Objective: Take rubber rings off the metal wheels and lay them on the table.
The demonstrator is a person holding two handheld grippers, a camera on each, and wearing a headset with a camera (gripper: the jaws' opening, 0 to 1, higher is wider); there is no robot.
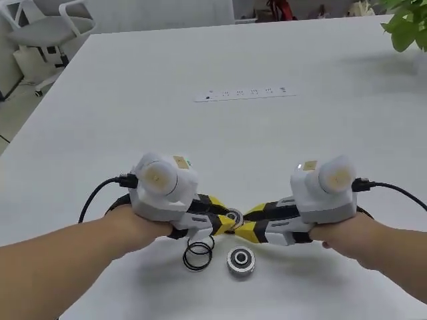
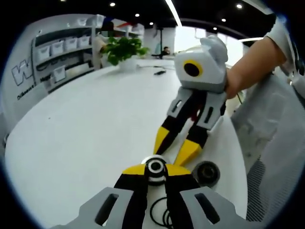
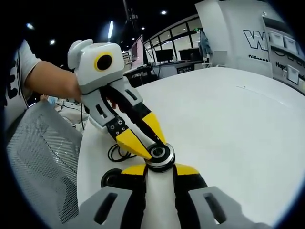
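Wheel (image 1: 233,217), near the rings (image 1: 198,254) on the tabletop (image 1: 200,133), is clamped in the left hand-held gripper (image 2: 156,168); the right hand-held gripper (image 3: 162,169) stands spread at its rim. Risk: jaws slipping off the rubber may twist it free.

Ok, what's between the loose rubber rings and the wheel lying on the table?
Nothing but bare table; the head view shows the rubber rings and the wheel apart.
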